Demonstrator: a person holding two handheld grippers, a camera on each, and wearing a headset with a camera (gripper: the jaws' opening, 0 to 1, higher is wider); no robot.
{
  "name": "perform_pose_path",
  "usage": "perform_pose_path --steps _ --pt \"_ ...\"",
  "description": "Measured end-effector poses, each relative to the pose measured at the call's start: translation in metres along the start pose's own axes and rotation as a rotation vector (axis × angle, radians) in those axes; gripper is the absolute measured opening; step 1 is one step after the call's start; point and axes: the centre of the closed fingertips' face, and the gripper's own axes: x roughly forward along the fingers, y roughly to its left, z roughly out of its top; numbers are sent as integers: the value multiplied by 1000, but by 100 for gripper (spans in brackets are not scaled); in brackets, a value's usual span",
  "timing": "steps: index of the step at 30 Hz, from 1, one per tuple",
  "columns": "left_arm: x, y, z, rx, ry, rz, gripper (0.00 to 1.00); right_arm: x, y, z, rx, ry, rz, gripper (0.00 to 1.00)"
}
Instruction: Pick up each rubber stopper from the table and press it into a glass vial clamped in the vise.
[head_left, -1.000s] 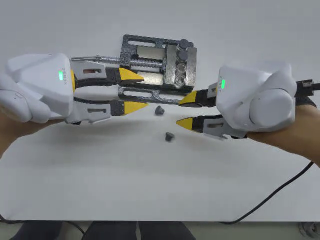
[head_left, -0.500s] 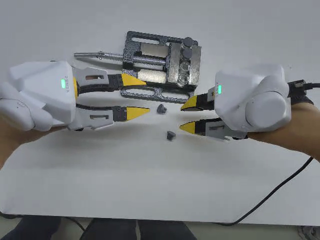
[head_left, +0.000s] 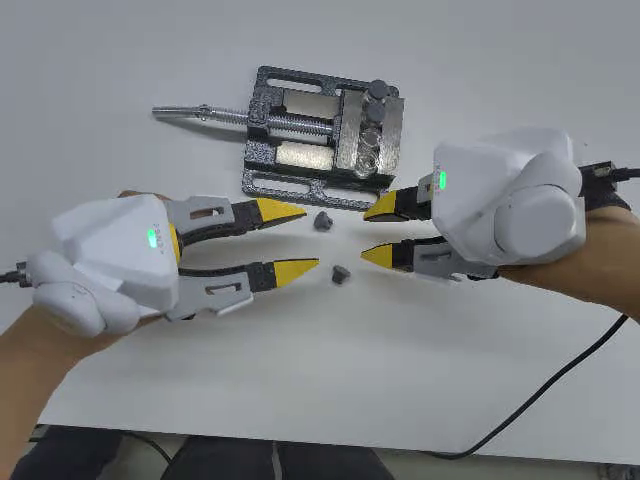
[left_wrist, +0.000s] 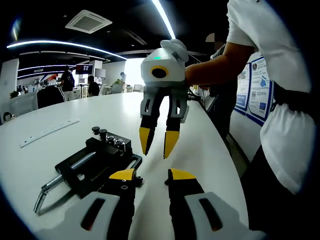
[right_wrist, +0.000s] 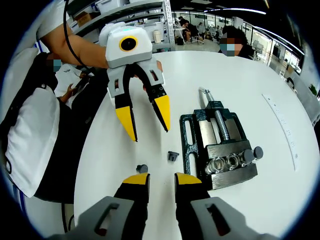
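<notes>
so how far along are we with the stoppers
Two stoppered vials in the vise look done; two open vials beside them. Nothing is in hand: the left gripper and right gripper are open and empty. Left: two loose stoppers on the table.

White table (head_left: 300, 350) with a black vise (head_left: 318, 128) and two loose rubber stoppers (head_left: 322, 220) (head_left: 339, 273) nearby

The left gripper (head_left: 311, 238) and the right gripper (head_left: 364, 233) share white housings, grey-and-black arms and yellow tips — each with a small green light. At twelve o'clock the vise (head_left: 262, 150) is matt black with bare silver plates and screw. The farther rubber stopper (head_left: 322, 220) and the nearer rubber stopper (head_left: 339, 273) are dark grey on the white table (head_left: 300, 380) — a black cable (head_left: 540, 395) at five o'clock.
</notes>
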Motion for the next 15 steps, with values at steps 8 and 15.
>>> perform_pose_path --steps 8,15 --pt "7 -15 -13 -36 50 49 26 -2 2 -2 -11 -2 18 24" --pt "13 -20 -27 -78 89 110 28 -1 2 -2 -20 -15 27 27"
